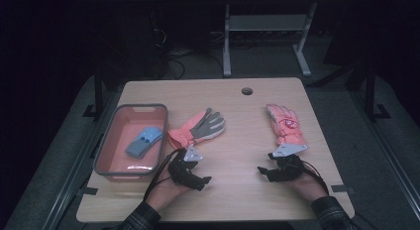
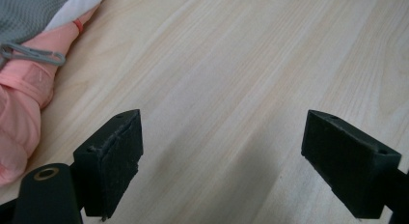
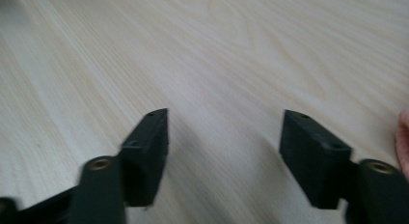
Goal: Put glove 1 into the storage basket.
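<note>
Reaching for the gloves
Our left gripper [image 1: 204,180] and right gripper [image 1: 261,170] hover open, empty; next, probably close on the nearer pink glove [image 1: 198,127].

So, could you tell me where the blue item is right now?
In the high view, the blue item lies inside the tray at the table's left edge, left of the grey-palmed glove.

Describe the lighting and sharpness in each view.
High view: dim, dark surroundings, the table and pink gloves softly lit. Left gripper view: bright, sharp, soft shadows under the left gripper. Right gripper view: bright, the right gripper slightly blurred.
</note>
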The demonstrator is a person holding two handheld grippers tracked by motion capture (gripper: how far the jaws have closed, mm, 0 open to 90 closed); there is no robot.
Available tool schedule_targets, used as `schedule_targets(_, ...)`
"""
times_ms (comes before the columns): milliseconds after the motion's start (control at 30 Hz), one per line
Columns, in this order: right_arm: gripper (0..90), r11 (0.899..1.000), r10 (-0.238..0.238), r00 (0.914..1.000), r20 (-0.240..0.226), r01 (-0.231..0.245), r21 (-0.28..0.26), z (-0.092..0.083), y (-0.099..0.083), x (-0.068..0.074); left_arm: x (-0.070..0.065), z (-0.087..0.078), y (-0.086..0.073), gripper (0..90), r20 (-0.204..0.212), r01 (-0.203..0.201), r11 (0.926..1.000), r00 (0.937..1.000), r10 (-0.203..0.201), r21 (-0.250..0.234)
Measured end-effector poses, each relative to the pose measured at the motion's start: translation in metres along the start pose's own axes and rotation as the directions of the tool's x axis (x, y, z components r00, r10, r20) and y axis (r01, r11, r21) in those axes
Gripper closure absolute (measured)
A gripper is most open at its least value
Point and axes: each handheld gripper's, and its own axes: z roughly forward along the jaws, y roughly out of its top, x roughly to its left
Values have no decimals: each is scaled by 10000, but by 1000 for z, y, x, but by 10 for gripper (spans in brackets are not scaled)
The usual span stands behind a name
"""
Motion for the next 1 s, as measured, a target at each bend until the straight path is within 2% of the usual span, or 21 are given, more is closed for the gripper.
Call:
schedule_targets(67, 464, 9998, 40, 10000, -84, -41, -186, -2, 5, 1, -1, 0, -3, 135, -56, -79, 10000, 10000, 79, 8)
schedule_targets(133, 492, 9997, 87, 9999, -125, -89, -235, -3, 6, 1, -2, 0, -6, 133, -66, -69, 10000, 10000, 69, -12)
schedule_targets(233, 638, 9994, 18, 9996, -266, -27, -357, -3, 10, 1, -2, 3, -10, 130, -93, 0, 10000, 10000, 0, -17)
schedule_targets(267, 672, 9993, 19, 9995, -309, -31, -383, -3, 12, 1, -2, 3, -11, 130, -131, -51, 10000, 9999, 51, 6)
schedule_targets(300, 753, 9993, 78, 9991, -418, -94, -371, -3, 16, 3, -2, 4, -13, 130, -161, -197, 9998, 9997, 197, 9)
schedule_targets(400, 791, 9994, 55, 9986, -524, -74, -349, 0, 20, 4, -4, 5, -15, 129, -135, -204, 9998, 9997, 204, -15)
schedule_targets(500, 885, 9995, -50, 9974, -718, 27, -319, 5, 27, 8, -4, 7, -17, 126, -143, -297, 9995, 9995, 298, 58)
schedule_targets(667, 899, 9994, -163, 9962, -860, 137, -306, 7, 31, 12, -4, 4, -13, 129, -288, -382, 9991, 9989, 376, -203)
schedule_targets(767, 900, 9996, -153, 9963, -842, 132, -256, 7, 30, 12, -2, 2, -7, 131, -342, -196, 9994, 9992, 187, -282)
schedule_targets(800, 843, 9993, -164, 9956, -918, 133, -337, 7, 30, 11, -1, 2, -2, 131, -387, -91, 9993, 9992, 77, -358)
schedule_targets(833, 843, 9993, -164, 9956, -918, 133, -337, 7, 30, 11, -1, 2, -2, 132, -387, -91, 9993, 9992, 77, -358)
schedule_targets(900, 692, 9991, -104, 9943, -1058, 61, -415, 6, 29, 10, 1, 1, 2, 139, -434, -172, 9995, 9989, 160, -261)
schedule_targets(933, 659, 9992, -68, 9945, -1045, 25, -410, 7, 29, 9, 1, 2, 4, 154, -426, -107, 9997, 9990, 98, -204)
schedule_targets(1000, 634, 9993, -58, 9935, -1133, 17, -368, 7, 29, 9, 3, 1, 9, 286, -453, -69, 9998, 9990, 59, -212)
